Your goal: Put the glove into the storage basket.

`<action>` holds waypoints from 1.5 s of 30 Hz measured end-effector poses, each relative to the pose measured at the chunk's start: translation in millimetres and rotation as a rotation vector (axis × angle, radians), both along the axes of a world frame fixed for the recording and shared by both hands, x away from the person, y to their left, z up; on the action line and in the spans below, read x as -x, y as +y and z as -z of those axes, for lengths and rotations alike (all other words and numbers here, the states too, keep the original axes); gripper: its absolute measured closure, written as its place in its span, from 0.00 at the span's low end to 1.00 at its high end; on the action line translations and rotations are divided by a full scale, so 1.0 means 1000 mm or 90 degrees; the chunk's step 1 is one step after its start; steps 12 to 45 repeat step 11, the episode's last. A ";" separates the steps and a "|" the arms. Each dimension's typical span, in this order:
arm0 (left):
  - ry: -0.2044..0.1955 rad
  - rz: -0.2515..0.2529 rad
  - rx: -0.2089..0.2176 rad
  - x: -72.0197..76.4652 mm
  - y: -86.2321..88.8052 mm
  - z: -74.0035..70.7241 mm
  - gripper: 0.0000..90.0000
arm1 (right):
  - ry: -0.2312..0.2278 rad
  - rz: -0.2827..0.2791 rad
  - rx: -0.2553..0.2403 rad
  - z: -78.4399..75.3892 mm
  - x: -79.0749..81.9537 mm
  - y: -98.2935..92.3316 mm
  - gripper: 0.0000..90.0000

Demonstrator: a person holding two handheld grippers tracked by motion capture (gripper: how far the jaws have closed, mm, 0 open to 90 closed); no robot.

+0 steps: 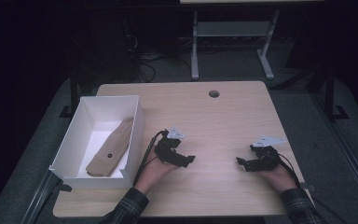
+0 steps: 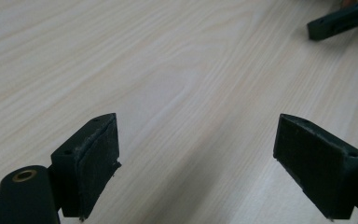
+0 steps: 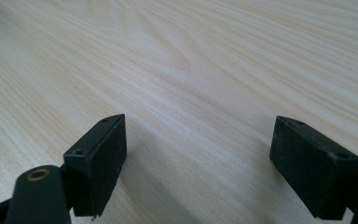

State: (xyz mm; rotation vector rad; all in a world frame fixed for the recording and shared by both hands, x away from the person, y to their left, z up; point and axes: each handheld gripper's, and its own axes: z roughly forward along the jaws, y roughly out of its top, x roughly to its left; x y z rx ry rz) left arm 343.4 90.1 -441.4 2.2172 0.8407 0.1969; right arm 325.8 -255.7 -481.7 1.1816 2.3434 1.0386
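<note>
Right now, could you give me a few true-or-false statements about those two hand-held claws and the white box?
1. The left gripper has its jaws wide apart, holding nothing. True.
2. The right gripper clamps a tan sock. False: it is open above bare wood.
3. The tan sock lies inside the white box. True.
4. The white box sits at the table's right edge. False: it sits at the left edge.
5. The sock has a small dark spot. True.

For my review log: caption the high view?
Both open grippers, left and right, rest on the table; tan cloth in white box.
</note>
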 end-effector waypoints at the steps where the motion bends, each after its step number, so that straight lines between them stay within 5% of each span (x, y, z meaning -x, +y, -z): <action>1: 0.000 0.000 -0.006 0.000 0.000 0.002 0.15 | 0.000 0.000 0.000 0.000 0.000 0.000 0.20; 11: 0.001 0.008 -0.031 0.001 -0.003 0.018 0.15 | 0.000 0.000 0.000 0.000 0.000 0.000 0.20; 45: 0.001 0.008 -0.031 0.001 -0.003 0.018 0.15 | 0.000 0.000 0.000 0.000 0.000 0.000 0.20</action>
